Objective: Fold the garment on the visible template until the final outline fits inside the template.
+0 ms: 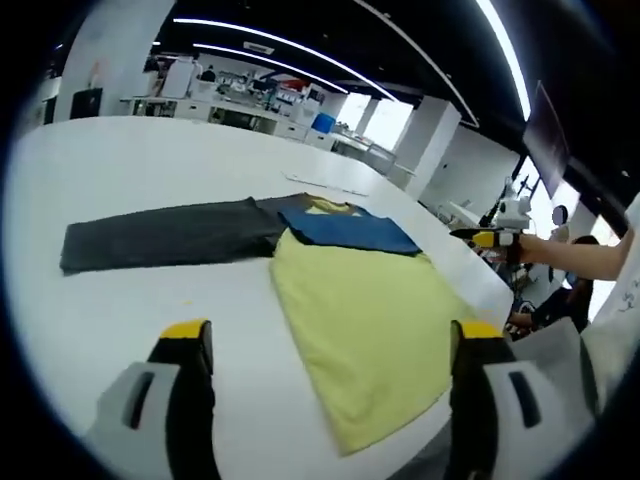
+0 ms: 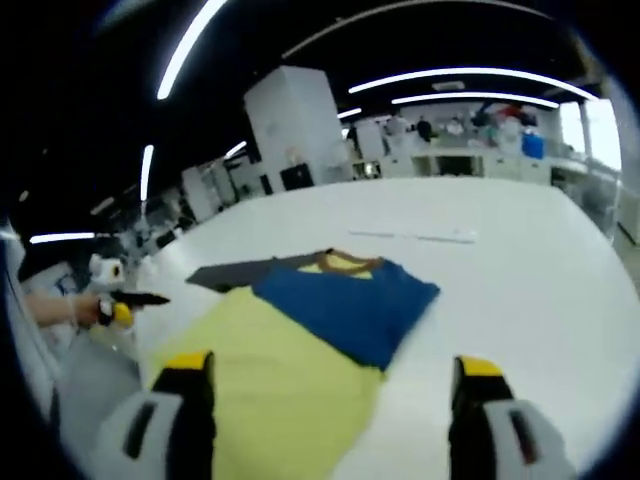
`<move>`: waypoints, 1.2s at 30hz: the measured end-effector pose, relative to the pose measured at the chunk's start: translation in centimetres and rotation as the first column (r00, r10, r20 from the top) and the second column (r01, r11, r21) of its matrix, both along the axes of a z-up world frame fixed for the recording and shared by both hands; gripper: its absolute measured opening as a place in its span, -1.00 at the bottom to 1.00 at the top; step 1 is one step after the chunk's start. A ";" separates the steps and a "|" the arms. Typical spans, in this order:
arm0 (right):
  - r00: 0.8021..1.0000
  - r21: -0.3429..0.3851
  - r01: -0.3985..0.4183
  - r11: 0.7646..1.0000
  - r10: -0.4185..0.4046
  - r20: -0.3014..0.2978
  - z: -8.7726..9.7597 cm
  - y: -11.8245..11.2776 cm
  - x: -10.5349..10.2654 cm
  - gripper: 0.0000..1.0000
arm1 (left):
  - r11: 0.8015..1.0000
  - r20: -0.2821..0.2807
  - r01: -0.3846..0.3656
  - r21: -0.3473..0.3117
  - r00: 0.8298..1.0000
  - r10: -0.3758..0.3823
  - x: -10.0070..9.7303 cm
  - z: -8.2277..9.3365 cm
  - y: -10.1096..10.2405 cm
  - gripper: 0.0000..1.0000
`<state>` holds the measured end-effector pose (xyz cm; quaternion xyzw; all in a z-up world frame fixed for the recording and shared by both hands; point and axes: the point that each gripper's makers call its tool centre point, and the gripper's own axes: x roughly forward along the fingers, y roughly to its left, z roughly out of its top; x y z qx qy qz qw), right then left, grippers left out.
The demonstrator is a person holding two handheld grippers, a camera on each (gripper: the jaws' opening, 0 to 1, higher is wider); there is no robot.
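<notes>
A yellow garment (image 1: 370,320) lies flat on the white table (image 1: 150,160), with a blue section (image 1: 350,230) across its collar end. A dark grey flat sheet (image 1: 160,238) stretches out to the left from under that end. My left gripper (image 1: 330,335) hovers open above the near part of the garment and holds nothing. The right gripper (image 1: 490,238) reaches in from the right, beside the table edge. In the right gripper view, the yellow garment (image 2: 270,390), blue section (image 2: 350,300) and grey sheet (image 2: 240,272) lie ahead of my open right gripper (image 2: 332,365). The left gripper (image 2: 125,300) shows at the left.
A thin white strip (image 1: 330,185) lies on the table beyond the garment, and shows as a white strip (image 2: 415,236) in the right gripper view. A person's arm (image 1: 580,255) holds the right gripper. Work benches (image 1: 250,100) and pillars stand far behind.
</notes>
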<state>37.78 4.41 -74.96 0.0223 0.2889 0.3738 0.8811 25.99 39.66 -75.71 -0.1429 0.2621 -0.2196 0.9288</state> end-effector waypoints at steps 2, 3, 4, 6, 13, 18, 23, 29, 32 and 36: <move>1.000 -0.001 0.003 1.000 -0.003 -0.010 0.1 0.1 -0.4 0.99 | 1.000 0.006 0.003 0.007 1.000 -0.003 0.7 0.4 1.2 0.94; 1.000 -0.003 0.006 1.000 -0.006 -0.009 0.3 0.1 -0.5 0.99 | 1.000 0.011 0.007 0.011 1.000 -0.007 1.0 0.5 1.7 0.94; 1.000 -0.004 0.012 1.000 -0.012 -0.006 0.5 0.1 -0.6 0.99 | 1.000 0.019 0.009 0.017 1.000 -0.009 1.3 0.9 1.9 0.96; 1.000 0.007 0.025 1.000 -0.025 -0.004 0.8 0.1 -0.8 0.99 | 0.999 0.017 0.009 0.039 1.000 -0.009 1.7 0.9 2.7 0.95; 0.999 -0.003 0.041 0.999 -0.041 -0.012 0.8 0.4 -1.9 0.99 | 0.994 0.022 -0.022 0.106 1.000 0.020 3.2 0.1 7.4 0.84; 0.999 -0.008 0.053 0.999 -0.053 -0.012 0.7 0.7 -2.5 0.99 | 0.983 0.011 -0.123 0.134 0.992 0.123 4.3 -1.7 12.3 0.78; 0.998 -0.027 0.054 0.998 -0.055 -0.028 -0.1 1.0 -3.5 0.99 | 0.955 0.025 -0.254 0.154 0.967 0.253 5.4 -2.9 17.9 0.63; 0.997 -0.026 0.075 0.997 -0.076 -0.032 -0.4 1.1 -4.1 0.99 | 0.921 0.009 -0.347 0.175 0.936 0.351 5.9 -4.6 22.1 0.44; 0.996 -0.031 0.082 0.996 -0.083 -0.032 -0.5 0.9 -4.3 0.99 | 0.907 -0.016 -0.378 0.184 0.922 0.387 6.0 -5.8 23.5 0.33; 0.995 -0.040 0.094 0.995 -0.096 -0.035 -0.4 0.3 -5.0 0.99 | 0.878 -0.034 -0.451 0.160 0.886 0.462 6.0 -6.4 24.8 -0.05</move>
